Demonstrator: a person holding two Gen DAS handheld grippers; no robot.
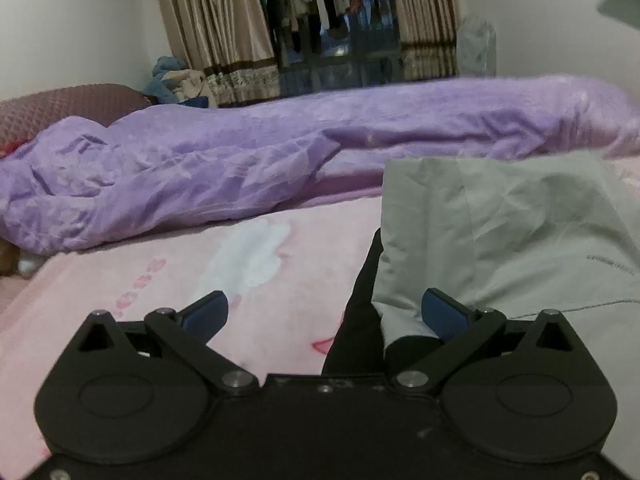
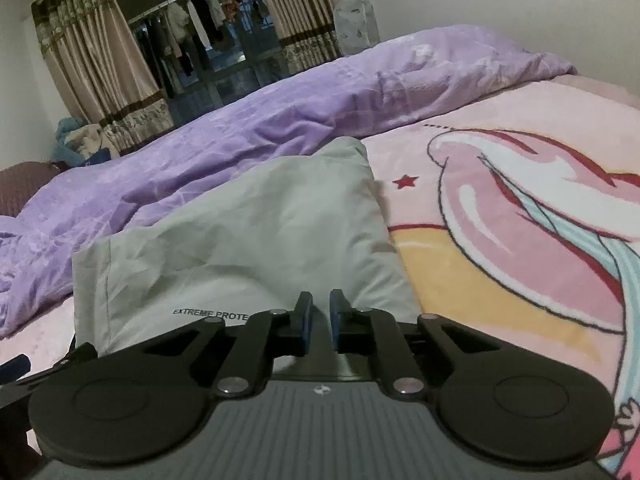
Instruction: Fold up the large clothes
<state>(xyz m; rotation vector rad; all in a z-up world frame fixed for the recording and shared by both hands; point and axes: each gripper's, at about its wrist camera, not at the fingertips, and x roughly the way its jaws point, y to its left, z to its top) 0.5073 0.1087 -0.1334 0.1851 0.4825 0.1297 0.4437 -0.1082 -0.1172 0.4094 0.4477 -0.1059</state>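
Left claw (image 1: 324,312) spread wide at the near left edge of the grey jacket (image 2: 256,232) on the pink bed (image 2: 500,280), right claw (image 2: 320,322) nearly closed and empty; pinching both near corners squarely should keep the fold even.

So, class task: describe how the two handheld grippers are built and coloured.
The left gripper has a matt black body, two round side discs, jointed black link arms with silver pivot pins, and blue finger pads. The right gripper has the same parts, plus a ribbed grey panel with a small star-like mark.
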